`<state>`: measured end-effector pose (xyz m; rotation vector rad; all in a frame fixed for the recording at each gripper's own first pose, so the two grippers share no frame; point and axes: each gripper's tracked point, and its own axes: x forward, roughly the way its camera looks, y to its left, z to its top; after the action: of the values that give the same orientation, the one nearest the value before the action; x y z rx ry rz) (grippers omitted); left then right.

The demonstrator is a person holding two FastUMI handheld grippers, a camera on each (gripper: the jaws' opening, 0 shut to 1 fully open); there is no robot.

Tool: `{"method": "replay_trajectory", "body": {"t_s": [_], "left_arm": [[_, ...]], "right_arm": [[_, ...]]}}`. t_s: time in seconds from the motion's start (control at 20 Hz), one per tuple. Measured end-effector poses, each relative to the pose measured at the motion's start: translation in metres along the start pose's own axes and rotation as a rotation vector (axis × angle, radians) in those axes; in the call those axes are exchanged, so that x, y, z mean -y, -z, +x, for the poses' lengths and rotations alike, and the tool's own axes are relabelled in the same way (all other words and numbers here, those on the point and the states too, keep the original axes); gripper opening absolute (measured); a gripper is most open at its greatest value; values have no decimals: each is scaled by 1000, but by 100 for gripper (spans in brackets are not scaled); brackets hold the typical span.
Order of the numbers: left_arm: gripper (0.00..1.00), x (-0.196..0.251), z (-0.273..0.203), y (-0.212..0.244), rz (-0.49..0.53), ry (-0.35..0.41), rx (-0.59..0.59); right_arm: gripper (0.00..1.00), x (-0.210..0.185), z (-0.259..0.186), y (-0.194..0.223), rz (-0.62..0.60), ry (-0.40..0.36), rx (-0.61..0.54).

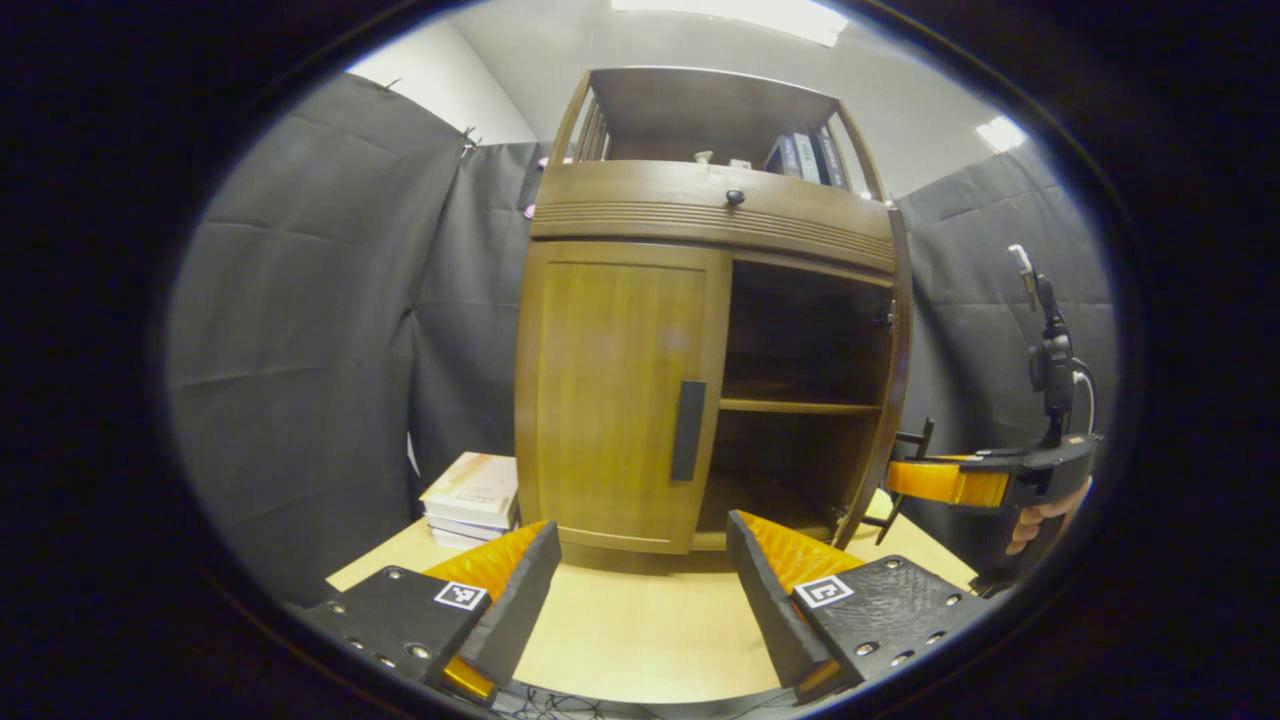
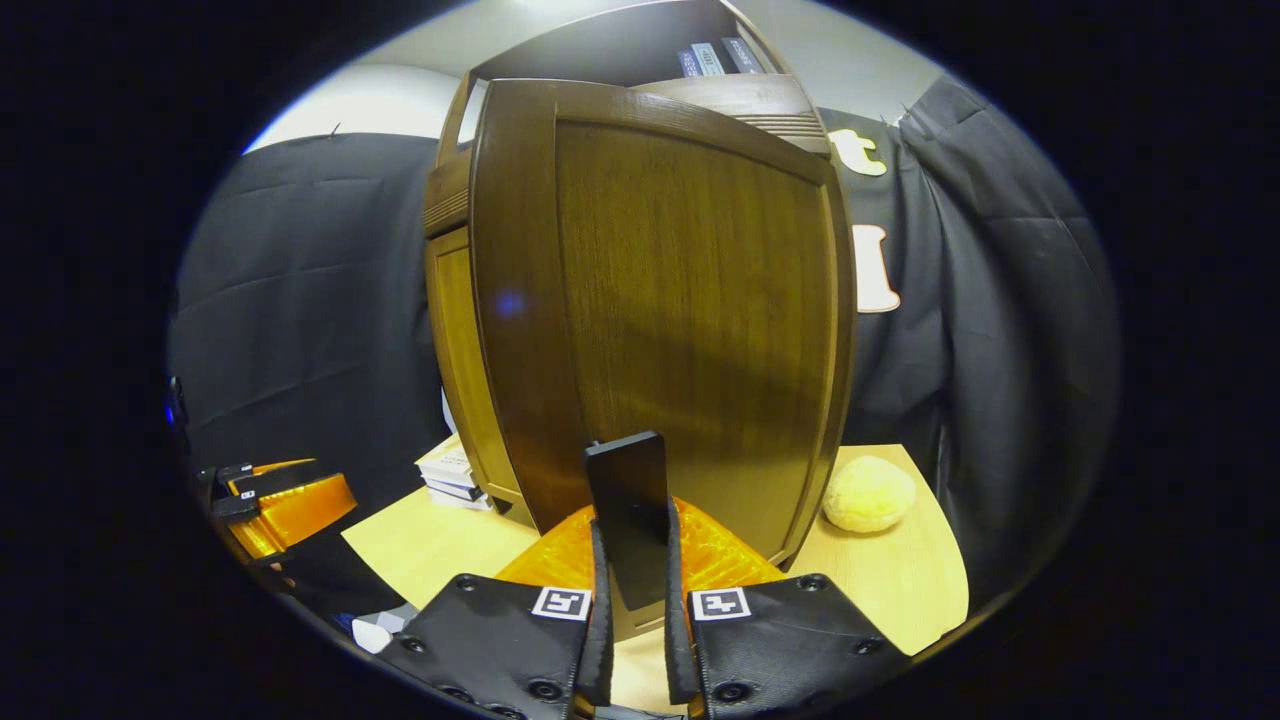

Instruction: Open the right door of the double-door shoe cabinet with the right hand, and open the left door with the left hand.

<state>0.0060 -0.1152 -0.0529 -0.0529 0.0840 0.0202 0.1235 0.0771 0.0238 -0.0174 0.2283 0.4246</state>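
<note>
The cabinet (image 1: 700, 330) stands on the tabletop (image 1: 640, 630). The right gripper (image 2: 632, 600) has its jaws clamped on the right door's (image 2: 690, 320) handle (image 2: 628, 510); that door stands swung open, hiding the interior. The left gripper (image 1: 640, 570), jaws wide, hovers before the closed left door (image 1: 620, 390). Books (image 1: 472, 498) are partly hidden behind the cabinet.

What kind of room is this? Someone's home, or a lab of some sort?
Probably a staged recording booth, not a home: black cloth walls hang all around, a wooden cabinet stands on a pale table, and a person's hand holds the right gripper, clamped on the door handle.
</note>
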Motion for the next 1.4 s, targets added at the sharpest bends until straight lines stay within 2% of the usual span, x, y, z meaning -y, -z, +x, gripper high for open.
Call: {"method": "replay_trajectory", "body": {"t_s": [0.2, 0.35, 0.7, 0.85, 1.0, 1.15, 1.25, 1.35, 1.4], "left_arm": [[96, 30, 5, -2, 7, 14, 3], [96, 54, 8, -7, -43, 34, 7], [96, 81, -3, -10, -29, -22, 18], [96, 90, -8, -9, -29, -44, 19], [96, 99, -15, -10, -82, -55, 26], [96, 105, -26, -17, -83, -66, 41], [96, 101, -29, -21, -47, -88, 41], [96, 96, -29, -22, -36, -110, 37], [96, 94, -29, -22, -41, -116, 35]], "right_arm": [[22, 8, -9, 2, 1, -24, 0], [22, 15, -16, 2, -6, -28, -3], [22, 45, -27, 0, -17, -22, 19], [22, 63, -31, 0, -4, 14, 19], [22, 78, -36, -2, 34, 47, 22], [11, 68, -43, 3, 97, 19, 4], [16, 73, -44, 1, 75, 34, 11], [13, 77, -43, 0, 59, 43, 17], [20, 78, -43, -2, 57, 46, 19]]}}
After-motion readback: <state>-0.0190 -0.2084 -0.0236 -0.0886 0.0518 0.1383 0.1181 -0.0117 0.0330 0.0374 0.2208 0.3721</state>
